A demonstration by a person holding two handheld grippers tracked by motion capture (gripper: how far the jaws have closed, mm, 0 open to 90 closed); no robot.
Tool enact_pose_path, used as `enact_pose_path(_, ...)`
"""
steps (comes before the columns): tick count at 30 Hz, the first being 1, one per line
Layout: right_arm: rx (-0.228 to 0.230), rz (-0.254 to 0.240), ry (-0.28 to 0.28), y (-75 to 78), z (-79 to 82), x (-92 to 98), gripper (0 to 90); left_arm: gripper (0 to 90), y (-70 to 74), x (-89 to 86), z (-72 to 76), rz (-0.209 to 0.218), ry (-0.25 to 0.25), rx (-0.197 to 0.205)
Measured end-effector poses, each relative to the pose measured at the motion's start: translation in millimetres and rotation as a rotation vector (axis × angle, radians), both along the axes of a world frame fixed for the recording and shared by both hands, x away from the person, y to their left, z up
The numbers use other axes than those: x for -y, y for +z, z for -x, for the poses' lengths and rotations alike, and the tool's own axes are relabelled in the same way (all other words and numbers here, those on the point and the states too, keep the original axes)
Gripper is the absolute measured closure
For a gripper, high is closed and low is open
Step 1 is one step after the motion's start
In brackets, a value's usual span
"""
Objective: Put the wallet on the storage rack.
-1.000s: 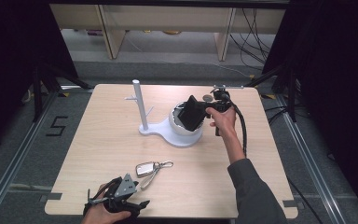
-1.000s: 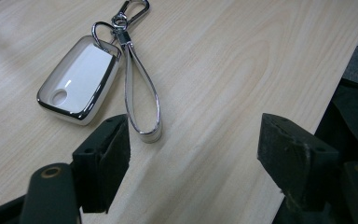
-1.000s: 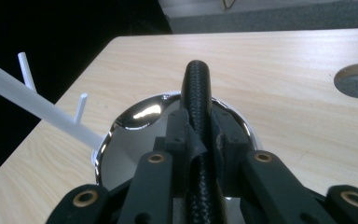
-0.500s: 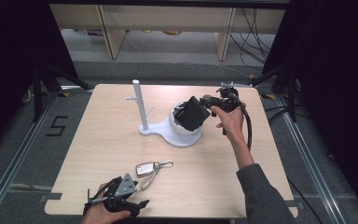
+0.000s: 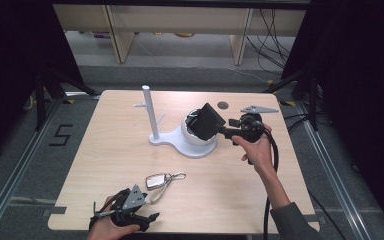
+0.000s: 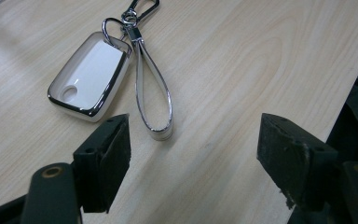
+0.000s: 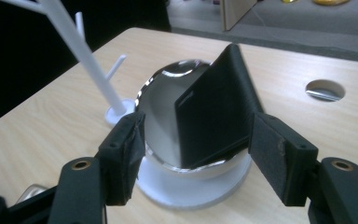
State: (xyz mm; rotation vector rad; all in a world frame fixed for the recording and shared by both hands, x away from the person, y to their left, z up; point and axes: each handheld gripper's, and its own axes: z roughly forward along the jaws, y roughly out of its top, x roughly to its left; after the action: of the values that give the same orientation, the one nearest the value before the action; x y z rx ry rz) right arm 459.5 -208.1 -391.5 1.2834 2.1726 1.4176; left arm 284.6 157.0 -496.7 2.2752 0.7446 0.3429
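Things on table: one wallet [image 5: 211, 121], one bowl [image 5: 196, 136], one key fob [image 5: 156, 180].

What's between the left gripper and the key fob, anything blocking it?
Nothing visible. The left gripper has its jaws open over bare table; the key fob lies just beyond them, with its strap loop trailing toward the gap.

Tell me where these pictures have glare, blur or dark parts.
High view: the table is evenly lit, the surroundings are black. Left gripper view: sharp, with bright glints on the key fob rim. Right gripper view: the bowl mirrors light, and the white stand looks soft.
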Motion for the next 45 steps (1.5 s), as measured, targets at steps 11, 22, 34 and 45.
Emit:
enact_pose_path(11, -0.020, 0.043, 0.026, -18.6, 23.3, -3.2, 36.5, 25.7, -0.6, 4.0, 3.3, -0.014, -0.020, 0.008)
enact_pose_path(22, -0.068, 0.066, 0.063, -37.9, 38.2, -6.4, 34.2, 25.9, 2.7, 3.5, 1.2, 0.001, -0.015, 0.021)
enact_pose_path(34, -0.076, 0.142, 0.120, -47.6, 71.6, -17.1, 30.0, 25.9, 4.4, 1.6, -5.0, 0.017, -0.014, 0.025)
enact_pose_path(45, -0.125, 0.179, 0.173, -71.0, 100.9, -23.0, 28.4, 25.8, 3.7, 5.0, -9.8, 0.057, 0.014, 0.017)
